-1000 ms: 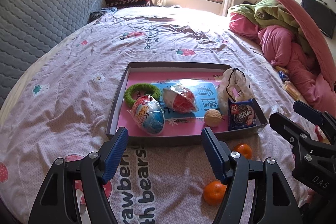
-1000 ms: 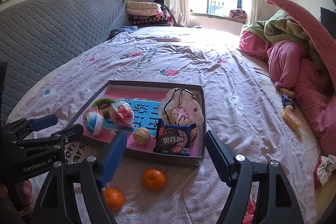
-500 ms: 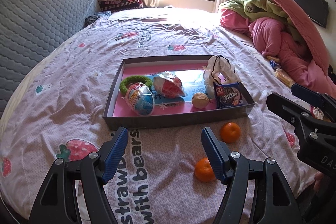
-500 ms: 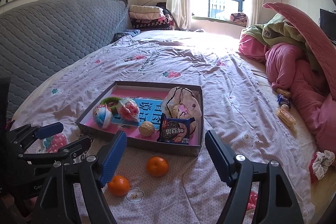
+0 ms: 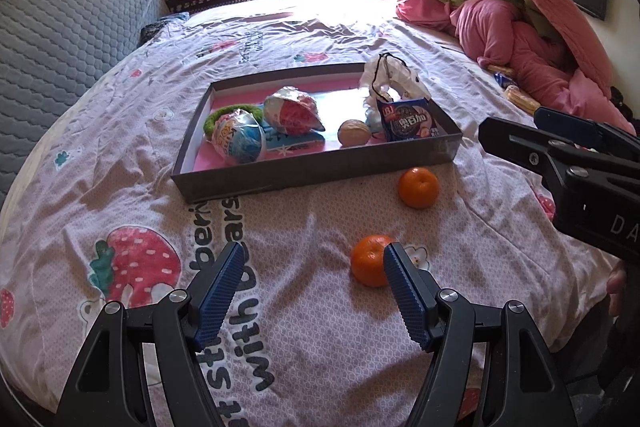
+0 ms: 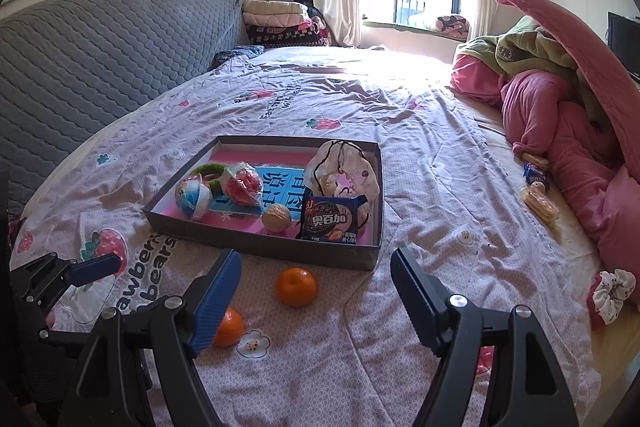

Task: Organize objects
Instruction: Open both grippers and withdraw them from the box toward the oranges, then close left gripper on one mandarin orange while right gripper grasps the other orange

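A grey tray [image 5: 280, 179] [image 6: 260, 243] with a pink floor lies on the bed. It holds a blue egg toy [image 5: 239, 143], a red-and-silver wrapped egg [image 5: 292, 113], a green ring [image 5: 218, 115], a walnut [image 5: 354, 133], a blue cookie packet [image 5: 408, 119] [image 6: 332, 219] and a white drawstring pouch [image 5: 394, 77]. Two oranges lie on the sheet in front of the tray, one nearer the tray [image 5: 418, 187] [image 6: 297, 286] and one closer to me [image 5: 370, 259] [image 6: 229, 327]. My left gripper [image 5: 310, 289] is open and empty, beside the closer orange. My right gripper [image 6: 316, 293] is open and empty above the oranges.
The bed has a lilac strawberry-print sheet [image 5: 132, 267]. A grey quilted headboard [image 6: 100, 47] runs along the left. Pink and green bedding [image 6: 560, 99] is heaped on the right, with snack packets [image 6: 538, 203] and a scrunchie [image 6: 610, 293] beside it.
Both grippers have pulled back from the tray, so the tray looks farther off and both oranges show fully. Both stay open.
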Demonstrator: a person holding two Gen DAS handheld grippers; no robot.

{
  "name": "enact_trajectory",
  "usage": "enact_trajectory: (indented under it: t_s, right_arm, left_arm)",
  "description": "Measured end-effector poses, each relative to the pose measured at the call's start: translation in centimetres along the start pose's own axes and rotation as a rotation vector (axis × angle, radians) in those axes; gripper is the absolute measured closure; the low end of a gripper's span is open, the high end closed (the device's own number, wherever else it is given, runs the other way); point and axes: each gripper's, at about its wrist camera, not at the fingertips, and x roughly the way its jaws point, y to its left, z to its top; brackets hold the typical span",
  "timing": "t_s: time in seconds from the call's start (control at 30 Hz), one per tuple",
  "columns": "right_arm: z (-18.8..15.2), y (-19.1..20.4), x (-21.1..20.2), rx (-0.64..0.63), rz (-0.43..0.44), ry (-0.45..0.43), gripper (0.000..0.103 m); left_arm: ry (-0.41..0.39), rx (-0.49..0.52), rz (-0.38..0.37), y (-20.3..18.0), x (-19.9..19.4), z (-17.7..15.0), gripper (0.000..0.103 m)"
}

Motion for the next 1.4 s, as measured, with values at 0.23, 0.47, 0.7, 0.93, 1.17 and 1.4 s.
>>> enact_trajectory:
  t_s: [0.23, 0.47, 0.7, 0.93, 1.17, 1.4]
  right_arm:
    - [-0.8, 0.5, 0.2, -0.019, 0.003, 0.022, 0.026]
    - [-1.8, 0.7, 1.6, -0.031, 0.008, 0.07, 0.026]
    - [-2.6, 1.2, 2.9, -0.045, 0.013, 0.087, 0.026]
    - [-3.0, 1.0, 4.6, -0.058, 0.013, 0.111, 0.026]
    - [-3.2, 0.8, 6.6, -0.054, 0.011, 0.137, 0.027]
    - [-3.3, 0.6, 8.5, -0.05, 0.009, 0.157, 0.027]
  left_arm:
    - [0.019, 0.014, -0.02, -1.0, 0.2, -0.9, 0.03]
    - [0.043, 0.036, -0.039, -2.0, 1.0, -1.7, 0.03]
    - [0.067, 0.039, -0.065, -2.5, 2.4, -2.2, 0.03]
    - [0.079, 0.033, -0.081, -2.6, 4.1, -2.2, 0.03]
    - [0.082, 0.016, -0.096, -2.2, 5.5, -1.9, 0.03]
    - [0.077, 0.023, -0.099, -2.5, 6.6, -1.6, 0.03]
